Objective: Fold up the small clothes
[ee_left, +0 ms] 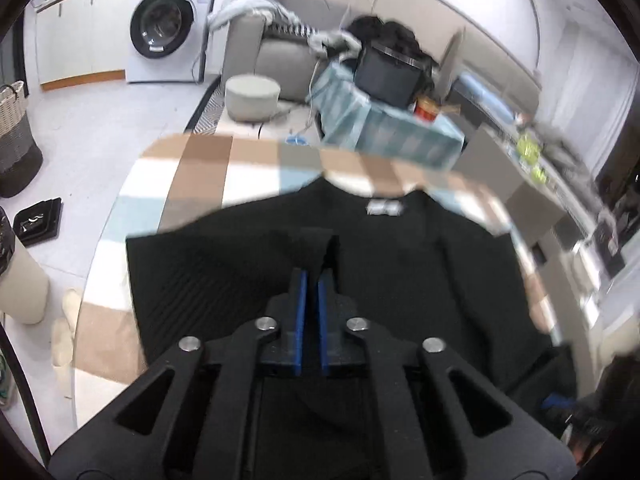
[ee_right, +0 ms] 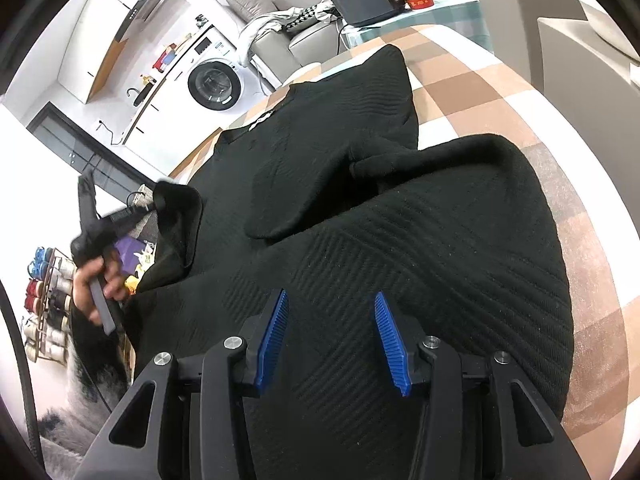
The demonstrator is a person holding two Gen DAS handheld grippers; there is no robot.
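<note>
A black ribbed knit top (ee_left: 400,264) lies spread on the checked tablecloth (ee_left: 208,172), its white neck label (ee_left: 383,208) at the far side. My left gripper (ee_left: 313,276) is shut on a pinched fold of the top's fabric and lifts it. In the right wrist view the top (ee_right: 420,240) fills the middle, one sleeve folded across the body. My right gripper (ee_right: 331,312) is open just above the near hem, holding nothing. The left gripper (ee_right: 152,204) shows at the left, shut on a raised corner of the top.
A washing machine (ee_left: 168,28) stands at the back left and a round pouf (ee_left: 252,96) is beyond the table. A small table with a blue cloth (ee_left: 384,128) carries a dark box (ee_left: 390,72) and a red cup (ee_left: 426,108). A basket (ee_left: 16,136) stands at the left.
</note>
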